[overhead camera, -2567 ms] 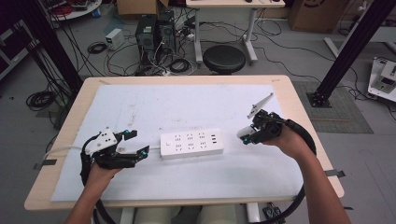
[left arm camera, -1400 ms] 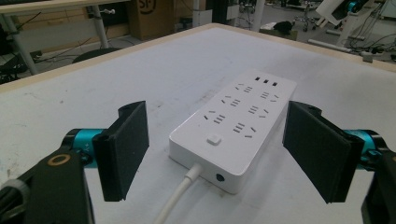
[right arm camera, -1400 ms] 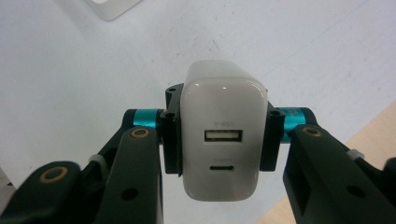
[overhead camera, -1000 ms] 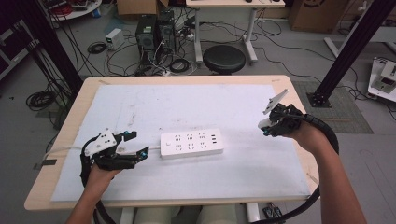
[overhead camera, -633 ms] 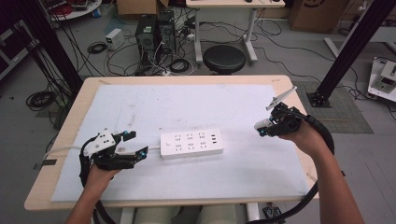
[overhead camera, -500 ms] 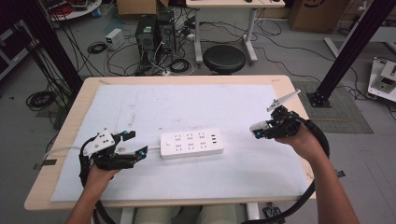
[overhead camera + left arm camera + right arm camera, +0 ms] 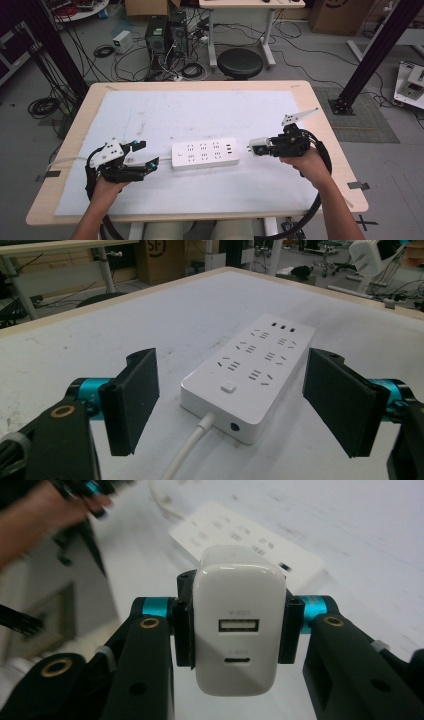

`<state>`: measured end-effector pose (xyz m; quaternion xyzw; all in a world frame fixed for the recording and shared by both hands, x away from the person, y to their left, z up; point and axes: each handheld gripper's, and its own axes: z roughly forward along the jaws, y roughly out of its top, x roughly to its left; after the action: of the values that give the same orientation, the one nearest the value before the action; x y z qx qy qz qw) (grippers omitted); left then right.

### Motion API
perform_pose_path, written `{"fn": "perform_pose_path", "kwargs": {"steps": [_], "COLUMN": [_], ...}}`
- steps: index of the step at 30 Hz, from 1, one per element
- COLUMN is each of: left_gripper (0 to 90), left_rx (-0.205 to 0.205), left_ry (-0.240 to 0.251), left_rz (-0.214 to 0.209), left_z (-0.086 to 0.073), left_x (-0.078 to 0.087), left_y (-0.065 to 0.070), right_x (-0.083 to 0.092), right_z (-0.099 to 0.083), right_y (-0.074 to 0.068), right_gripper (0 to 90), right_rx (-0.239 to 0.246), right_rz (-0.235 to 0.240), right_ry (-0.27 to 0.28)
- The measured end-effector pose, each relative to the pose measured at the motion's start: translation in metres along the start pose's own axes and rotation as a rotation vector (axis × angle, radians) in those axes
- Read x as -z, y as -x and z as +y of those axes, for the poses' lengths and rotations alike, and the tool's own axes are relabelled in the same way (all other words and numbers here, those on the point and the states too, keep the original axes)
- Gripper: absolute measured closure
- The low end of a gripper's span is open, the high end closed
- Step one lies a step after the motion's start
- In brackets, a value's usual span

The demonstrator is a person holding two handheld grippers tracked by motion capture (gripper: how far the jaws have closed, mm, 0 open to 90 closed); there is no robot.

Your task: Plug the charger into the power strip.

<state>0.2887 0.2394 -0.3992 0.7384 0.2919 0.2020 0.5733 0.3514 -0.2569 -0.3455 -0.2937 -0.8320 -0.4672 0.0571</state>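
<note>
Charger (image 7: 239, 630) heads for the strip (image 7: 205, 154) — held ready to plug in.
Right gripper (image 7: 256, 148), at the strip's 3 o'clock, clamps the charger; left gripper (image 7: 145, 157), at 9 o'clock, gapes empty — placed to steady it.

The left gripper (image 7: 144, 156) is a black-bodied handheld tool topped by a grey three-cornered plate, with short teal metal collars behind its two jaws. In the left gripper view those jaws are flat rectangular black pads with a matte, foam-like face, each carried on a black bracket with a brass-ringed screw hole. The right gripper (image 7: 253, 147) has the same build: black links, teal collars, brass-ringed holes, and a grey plate standing up on a thin stalk. A thick black cable loops away from each gripper. The person's forearms are bare, with no sleeves in sight.
</note>
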Motion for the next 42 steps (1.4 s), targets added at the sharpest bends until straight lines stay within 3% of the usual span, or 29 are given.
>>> {"fn": "perform_pose_path", "kwargs": {"steps": [2, 4, 11, 13, 15, 20, 24, 26, 29, 42], "left_gripper": [22.6, 22.6, 22.6, 22.6, 22.6, 22.6, 22.6, 22.6, 22.7, 22.6], "left_rx": [0.002, 0.001, -0.001, 0.002, -0.004, -0.005, 0.001, 0.001, -0.002, 0.008], "left_ry": [0.0, -0.001, 0.002, 0.004, 0.004, 0.002, 0.002, 0.002, 0.002, 0.004], "left_rz": [-0.001, -0.001, 0.004, -0.001, -0.002, -0.002, -0.004, -0.005, -0.006, -0.003], "left_z": [0.0, 0.0, 0.0, 0.0, 0.001, 0.001, 0.0, 0.0, -0.001, -0.003], "left_x": [0.0, 0.001, 0.002, 0.001, 0.0, 0.0, 0.0, 0.0, 0.0, 0.002], "left_y": [0.0, 0.0, -0.002, -0.001, -0.001, -0.001, 0.0, 0.0, 0.0, 0.0], "right_x": [-0.001, 0.0, 0.02, 0.026, 0.031, 0.038, 0.035, 0.033, 0.024, -0.011], "right_z": [-0.001, -0.001, 0.008, 0.013, 0.017, 0.025, 0.028, 0.029, 0.03, 0.052], "right_y": [-0.002, -0.006, -0.02, -0.021, -0.021, -0.019, -0.017, -0.016, -0.015, -0.012], "right_gripper": [62.8, 62.8, 62.8, 62.8, 62.8, 62.8, 62.8, 62.8, 62.8, 62.8], "right_rx": [0.001, 0.028, 0.18, 0.206, 0.219, 0.274, 0.316, 0.325, 0.381, 0.448], "right_rz": [0.006, -0.032, -0.31, -0.382, -0.424, -0.491, -0.509, -0.509, -0.52, -0.488], "right_ry": [-0.004, -0.063, -0.369, -0.435, -0.466, -0.494, -0.479, -0.473, -0.447, -0.382]}}
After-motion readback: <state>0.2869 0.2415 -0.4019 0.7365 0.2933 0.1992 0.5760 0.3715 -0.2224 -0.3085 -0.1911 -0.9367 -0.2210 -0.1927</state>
